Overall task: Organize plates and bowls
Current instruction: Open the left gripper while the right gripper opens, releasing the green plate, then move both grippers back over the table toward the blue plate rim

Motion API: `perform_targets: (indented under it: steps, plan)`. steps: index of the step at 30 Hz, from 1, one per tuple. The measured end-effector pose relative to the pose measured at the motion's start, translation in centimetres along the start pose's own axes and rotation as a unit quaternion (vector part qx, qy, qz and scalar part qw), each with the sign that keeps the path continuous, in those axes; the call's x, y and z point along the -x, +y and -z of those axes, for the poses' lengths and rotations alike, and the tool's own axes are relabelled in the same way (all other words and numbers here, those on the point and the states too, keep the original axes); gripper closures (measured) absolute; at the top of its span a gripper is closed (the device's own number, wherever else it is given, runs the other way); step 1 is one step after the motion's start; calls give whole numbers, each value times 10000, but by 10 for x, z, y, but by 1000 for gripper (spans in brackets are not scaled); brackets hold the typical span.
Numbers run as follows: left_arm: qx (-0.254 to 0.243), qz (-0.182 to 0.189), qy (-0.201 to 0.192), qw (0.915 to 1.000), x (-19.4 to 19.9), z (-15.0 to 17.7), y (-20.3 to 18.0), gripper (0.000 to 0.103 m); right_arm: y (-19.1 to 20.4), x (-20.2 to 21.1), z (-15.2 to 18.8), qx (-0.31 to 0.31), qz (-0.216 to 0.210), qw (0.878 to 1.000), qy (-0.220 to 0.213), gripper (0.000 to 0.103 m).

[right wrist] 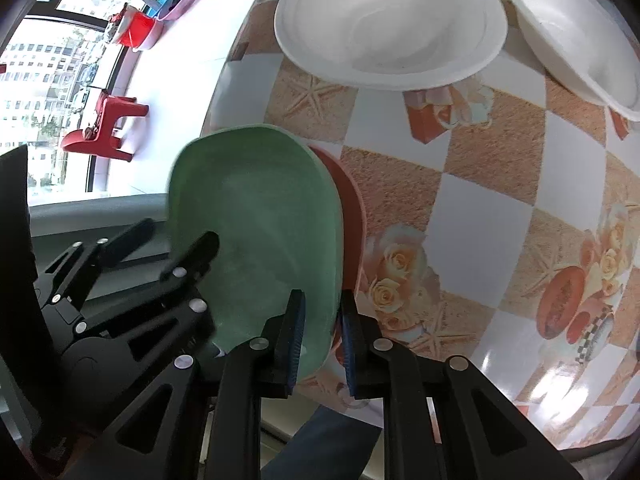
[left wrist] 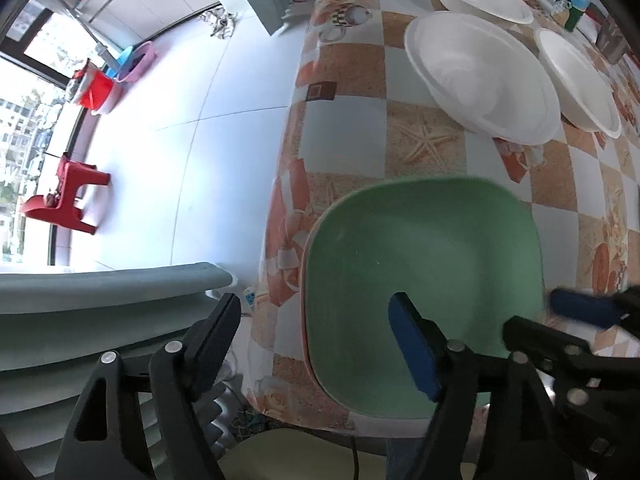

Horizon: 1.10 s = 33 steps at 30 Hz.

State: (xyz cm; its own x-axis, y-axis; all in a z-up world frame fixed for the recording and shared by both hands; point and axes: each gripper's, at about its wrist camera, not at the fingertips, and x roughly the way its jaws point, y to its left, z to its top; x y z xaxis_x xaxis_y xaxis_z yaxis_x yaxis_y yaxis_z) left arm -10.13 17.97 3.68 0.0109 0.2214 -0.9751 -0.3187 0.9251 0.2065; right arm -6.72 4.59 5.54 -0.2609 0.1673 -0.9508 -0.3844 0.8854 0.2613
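Plates stacked at table edge, both grippers pointed steeply down.

Green plate (left wrist: 420,280) is seen lying on the tablecloth (left wrist: 440,152) near the table's edge. Only in the right wrist view is a red plate (right wrist: 352,216) shown beneath it, its rim exposed on one side. Three white bowls are shown only in the left view, the nearest (left wrist: 480,76) beyond the green plate; two appear in the right view. Left gripper (left wrist: 316,320) is spread wide, one finger (left wrist: 412,340) over the plate's inside, the other off the table's edge; nothing is clamped. Right gripper (right wrist: 322,340) is set narrowly apart astride the plate's rim; pad contact cannot be told.
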Motion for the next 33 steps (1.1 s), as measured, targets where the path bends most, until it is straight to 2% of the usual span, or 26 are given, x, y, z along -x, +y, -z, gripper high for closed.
perform_targets:
  steps: [2, 4, 7, 8, 10, 16, 21, 26, 33]
  plan:
    - [13, 80, 32, 10000, 0, -1, -1, 22, -6, 6, 2, -24, 117, 9999, -81, 43]
    - [10, 92, 75, 9999, 0, -1, -3, 21, -14, 11, 4, -115, 72, 9998, -174, 35]
    - [-47, 186, 26, 9998, 3, -1, -10, 15, -24, 19, 7, -226, 80, 9994, -267, 33]
    - [-55, 191, 35, 9998, 5, -1, -14, 14, -27, 22, 8, -239, 89, 9992, -294, 18]
    - [-178, 223, 84, 9996, 7, 0, -24, 1, -33, 26, 11, -255, 98, 9989, -370, 3]
    - [-499, 485, 62, 9976, 22, 2, -62, 0, -55, 39, 23, -328, 443, 9969, -569, 3]
    - [-752, 717, 60, 9946, 36, 4, -98, 0, -80, 55, 36, -420, 975, 9915, -757, 3]
    - [-1046, 861, 135, 9907, 46, 4, -137, 0, -108, 76, 44, -752, 1121, 9860, -975, 3]
    - [-1437, 835, 133, 9860, 60, 4, -186, 0, -144, 97, 52, -1063, 1269, 9790, -1188, 3]
